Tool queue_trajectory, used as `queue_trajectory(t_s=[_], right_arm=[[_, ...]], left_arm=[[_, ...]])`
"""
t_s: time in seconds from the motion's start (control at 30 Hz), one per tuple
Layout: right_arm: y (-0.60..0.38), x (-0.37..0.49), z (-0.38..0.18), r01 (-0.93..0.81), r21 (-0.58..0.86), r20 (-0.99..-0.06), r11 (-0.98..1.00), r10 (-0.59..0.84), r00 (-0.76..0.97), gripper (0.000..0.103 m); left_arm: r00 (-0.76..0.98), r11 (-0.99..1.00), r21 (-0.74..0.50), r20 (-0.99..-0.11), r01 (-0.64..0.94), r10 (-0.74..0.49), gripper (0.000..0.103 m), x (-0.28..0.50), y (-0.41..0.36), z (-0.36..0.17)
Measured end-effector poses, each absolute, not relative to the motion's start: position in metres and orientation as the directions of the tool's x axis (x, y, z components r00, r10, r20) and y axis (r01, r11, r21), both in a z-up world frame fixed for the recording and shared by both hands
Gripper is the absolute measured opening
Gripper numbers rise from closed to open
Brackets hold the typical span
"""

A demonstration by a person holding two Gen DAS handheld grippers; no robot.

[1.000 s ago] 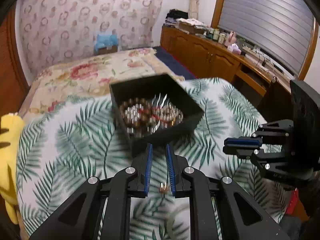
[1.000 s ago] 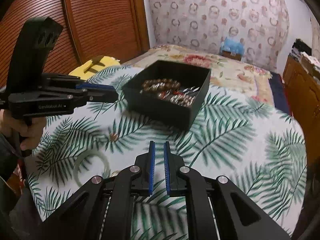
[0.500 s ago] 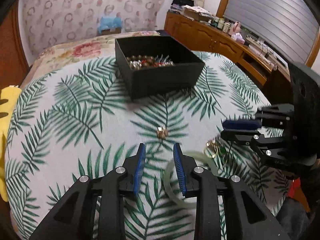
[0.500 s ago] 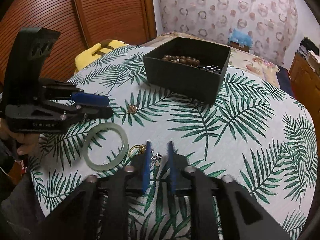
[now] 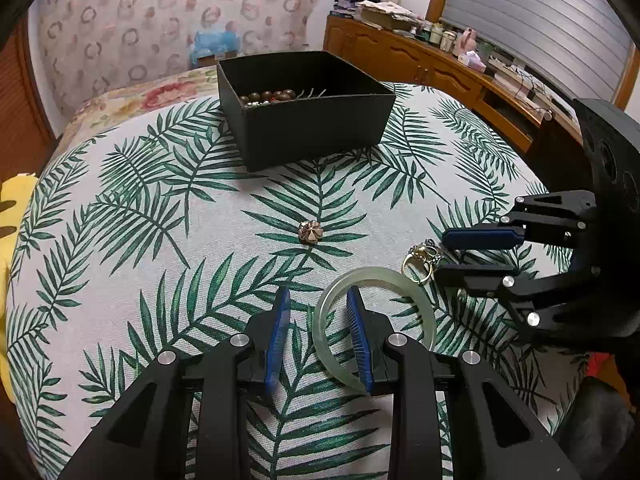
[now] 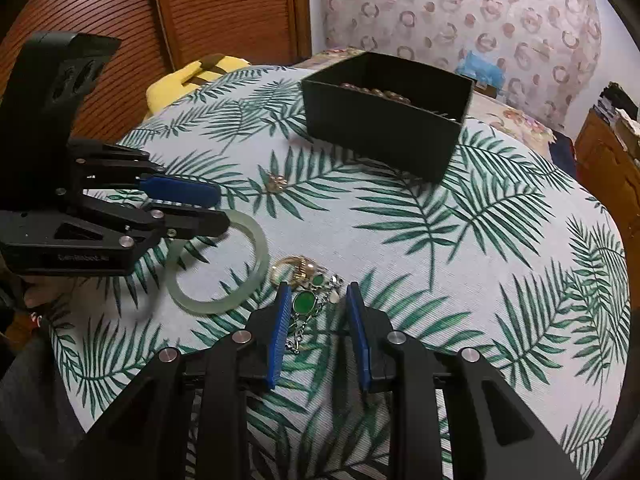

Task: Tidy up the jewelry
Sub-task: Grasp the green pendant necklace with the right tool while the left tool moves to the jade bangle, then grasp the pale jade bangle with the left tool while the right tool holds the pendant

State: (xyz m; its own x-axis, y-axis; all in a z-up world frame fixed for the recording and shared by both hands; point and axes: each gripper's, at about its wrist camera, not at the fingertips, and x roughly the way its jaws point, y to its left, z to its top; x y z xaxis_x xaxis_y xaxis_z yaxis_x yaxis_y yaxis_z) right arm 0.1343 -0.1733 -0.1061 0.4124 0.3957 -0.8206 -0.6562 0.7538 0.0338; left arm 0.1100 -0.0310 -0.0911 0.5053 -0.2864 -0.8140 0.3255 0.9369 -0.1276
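The left tool (image 5: 316, 312) is open, straddling the near rim of the bangle (image 5: 416, 300) at lower centre; it should close squarely on that rim. The right tool (image 6: 318, 308), also open, brackets the green pendant (image 6: 304, 302) and chain, and should pinch the stone. The box (image 5: 312, 128) waits at top centre. The tangled ring (image 5: 420, 264) and the box's contents are hard to make out.

We see a white tablecloth (image 5: 120, 264) with green leaves on it and a black box (image 5: 316, 128). The bangle (image 6: 244, 292) is pale green, and the pendant (image 6: 304, 303) is bright green.
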Motion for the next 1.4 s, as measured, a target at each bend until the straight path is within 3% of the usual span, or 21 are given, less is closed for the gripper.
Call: queue_trajectory(t_s=[0.27,0.57,0.9,1.23,1.3,1.4], right_arm=[[-0.19,0.143,-0.106,-0.611,0.012,-0.829,0.791,0.35,0.437,0.029],[-0.192,0.147,-0.107,-0.604,0.011,-0.814,0.797,0.358,0.457,0.012],[-0.203,0.15,-0.078,-0.597,0.029,-0.757,0.802,0.407,0.51,0.012],[-0.203,0.153,-0.039,-0.602,0.013,-0.688,0.798,0.445,0.574,0.012],[-0.205,0.154,-0.032,-0.598,0.011,-0.675,0.801,0.447,0.587,0.012],[-0.206,0.157,-0.026,-0.593,0.001,-0.665,0.805,0.443,0.601,0.012]], left_arm=[[0.511,0.938,-0.119,-0.812,0.327,-0.281,0.027,0.11,-0.031,-0.091],[0.523,0.939,-0.103,-0.808,0.328,-0.272,0.027,0.107,-0.034,-0.09],[0.54,0.944,-0.105,-0.798,0.314,-0.268,0.019,0.108,-0.032,-0.092],[0.548,0.943,-0.11,-0.79,0.313,-0.274,0.018,0.109,-0.03,-0.094],[0.548,0.943,-0.11,-0.79,0.315,-0.275,0.01,0.108,-0.03,-0.094],[0.546,0.943,-0.115,-0.79,0.313,-0.278,0.007,0.108,-0.031,-0.093]])
